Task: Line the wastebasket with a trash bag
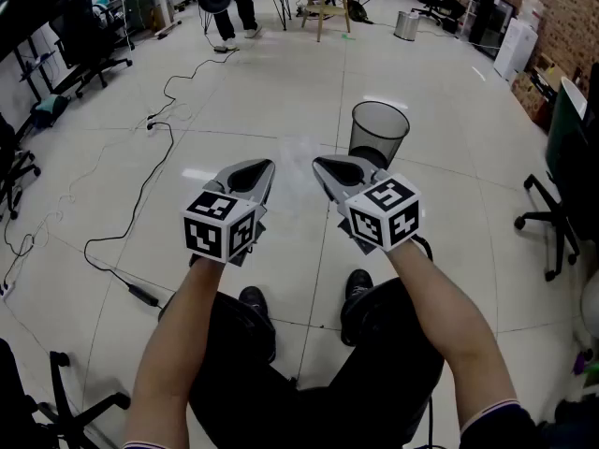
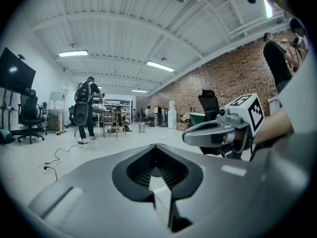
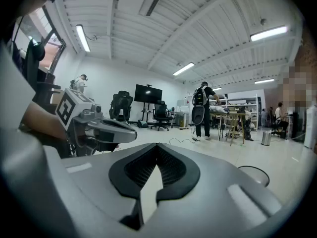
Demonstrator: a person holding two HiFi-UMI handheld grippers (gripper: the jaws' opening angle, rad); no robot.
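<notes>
A person holds two grippers side by side above a pale tiled floor [image 1: 281,73]. The left gripper [image 1: 268,166] and right gripper [image 1: 319,165] both have fingers closed, apparently pinching a faint clear trash bag [image 1: 298,171] spread between them. A black mesh wastebasket [image 1: 379,131] stands upright on the floor just beyond the right gripper.
</notes>
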